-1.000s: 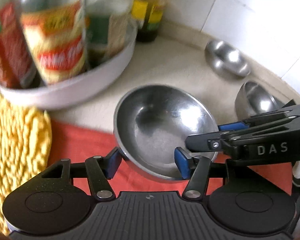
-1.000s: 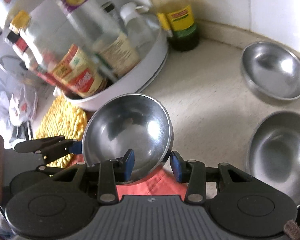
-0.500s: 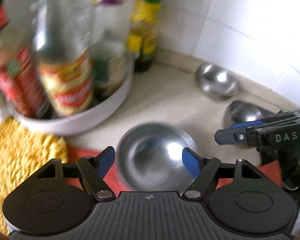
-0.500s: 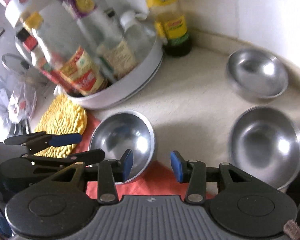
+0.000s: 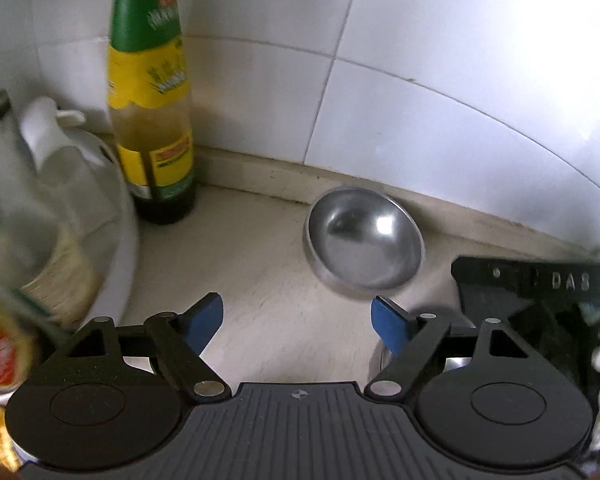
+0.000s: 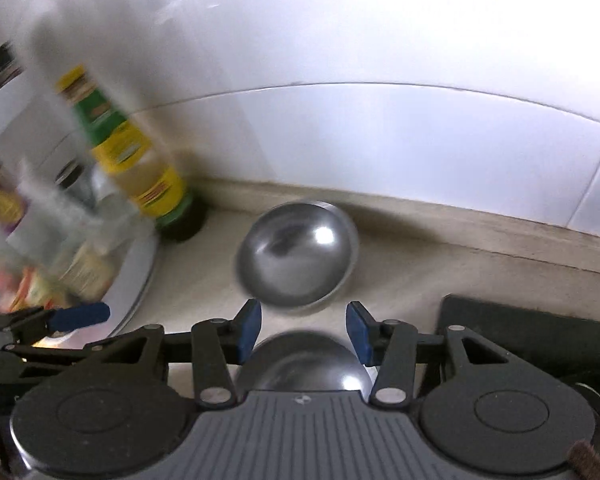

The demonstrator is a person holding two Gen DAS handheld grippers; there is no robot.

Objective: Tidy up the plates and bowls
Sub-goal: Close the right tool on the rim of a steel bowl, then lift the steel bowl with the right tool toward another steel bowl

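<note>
A small steel bowl [image 5: 364, 236] [image 6: 296, 256] sits upright on the beige counter close to the tiled wall. My left gripper [image 5: 298, 324] hangs short of it, its jaws opening, with only bare counter between the blue pads. My right gripper [image 6: 303, 330] also hangs short of that bowl, its jaws opening and touching nothing. A second steel bowl [image 6: 304, 360] lies on the counter below the right gripper, largely hidden by its body. It shows as a sliver [image 5: 440, 318] in the left wrist view. Each gripper appears in the other's view: right gripper [image 5: 466, 280], left gripper [image 6: 74, 326].
A tall oil bottle [image 5: 152, 120] [image 6: 140, 168] stands by the wall to the left of the bowl. A white round tray [image 5: 120, 248] with several bottles fills the left. A dark flat surface [image 6: 532, 328] lies at the right. White tiled wall behind.
Both grippers let go of the large steel bowl on the orange cloth and swung toward the wall. That bowl and the cloth left the view. Both jaws stand wider.
</note>
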